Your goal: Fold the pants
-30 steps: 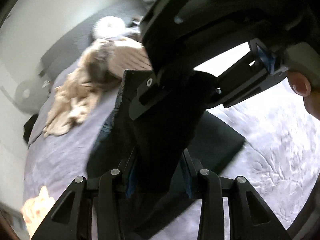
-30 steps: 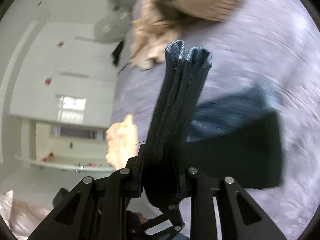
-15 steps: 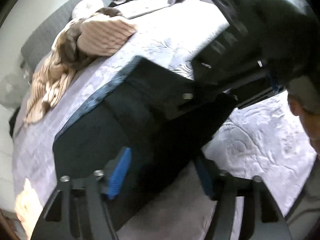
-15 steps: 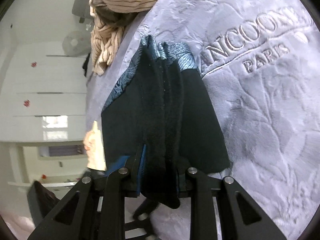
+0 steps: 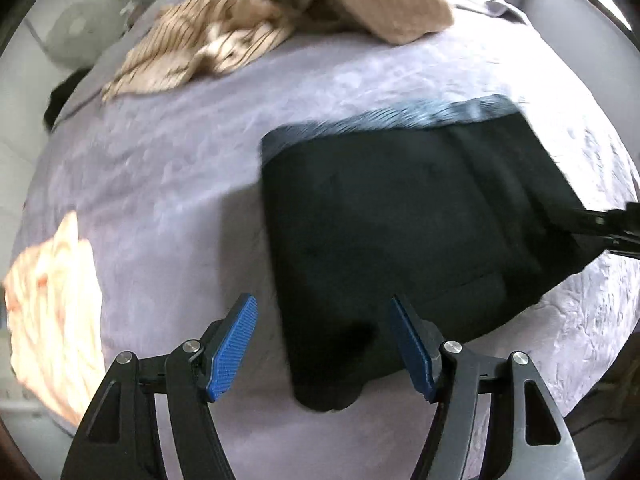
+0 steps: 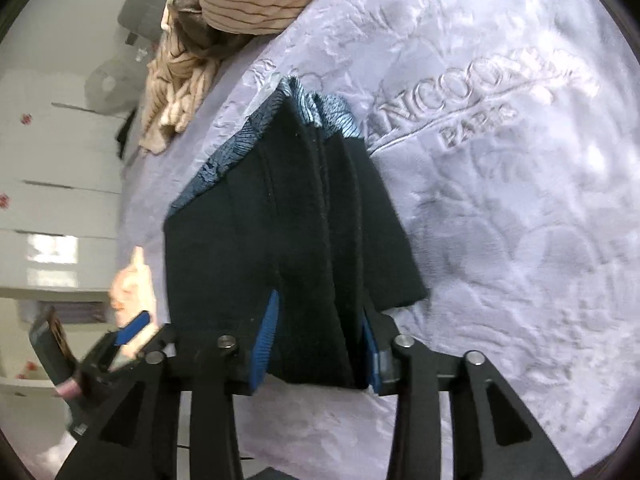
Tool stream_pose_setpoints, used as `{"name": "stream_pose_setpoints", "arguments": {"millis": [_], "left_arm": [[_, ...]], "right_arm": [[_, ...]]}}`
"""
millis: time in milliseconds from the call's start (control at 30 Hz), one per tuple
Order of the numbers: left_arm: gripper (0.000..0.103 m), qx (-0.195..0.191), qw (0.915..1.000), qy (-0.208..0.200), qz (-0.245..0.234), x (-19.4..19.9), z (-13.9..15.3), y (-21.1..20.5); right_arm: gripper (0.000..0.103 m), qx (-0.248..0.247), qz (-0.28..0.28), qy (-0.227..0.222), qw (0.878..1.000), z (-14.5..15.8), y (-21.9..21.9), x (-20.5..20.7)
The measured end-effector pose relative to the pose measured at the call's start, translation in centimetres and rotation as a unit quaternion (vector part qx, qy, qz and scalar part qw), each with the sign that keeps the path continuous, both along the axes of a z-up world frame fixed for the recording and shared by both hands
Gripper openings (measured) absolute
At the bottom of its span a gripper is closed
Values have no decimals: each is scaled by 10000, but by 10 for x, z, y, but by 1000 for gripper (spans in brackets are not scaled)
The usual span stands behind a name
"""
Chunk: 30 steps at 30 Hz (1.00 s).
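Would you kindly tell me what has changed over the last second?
The pants, held up a second ago, now lie folded on the bed. The left claw has let go and stands open. The right claw still grips the pants' edge; the striped clothes stayed put.

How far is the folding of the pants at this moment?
Done: the pants lie folded into a compact rectangle on the bedspread. In hand: the left tool is open and off them; the right tool grips one edge. Left: releasing that edge.
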<state>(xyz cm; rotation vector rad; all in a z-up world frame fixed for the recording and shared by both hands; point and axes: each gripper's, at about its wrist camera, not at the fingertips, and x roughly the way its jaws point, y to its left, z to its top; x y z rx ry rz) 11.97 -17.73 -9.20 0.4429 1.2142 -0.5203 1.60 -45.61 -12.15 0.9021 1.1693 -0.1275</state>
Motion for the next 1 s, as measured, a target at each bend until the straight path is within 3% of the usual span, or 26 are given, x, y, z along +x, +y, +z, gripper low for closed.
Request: {"name": "stream_pose_setpoints", "arguments": {"millis": [133, 433, 1000], "left_arm": [[70, 36, 9997, 221, 93, -1, -1, 8], [70, 136, 9991, 391, 112, -10, 2, 8], [71, 144, 9992, 367, -119, -17, 22, 14]], "right_arm": [[50, -420, -14, 346, 9985, 9, 2, -4], [61, -244, -262, 549, 9979, 21, 17, -46], [76, -1, -154, 519, 9985, 33, 54, -47]]}}
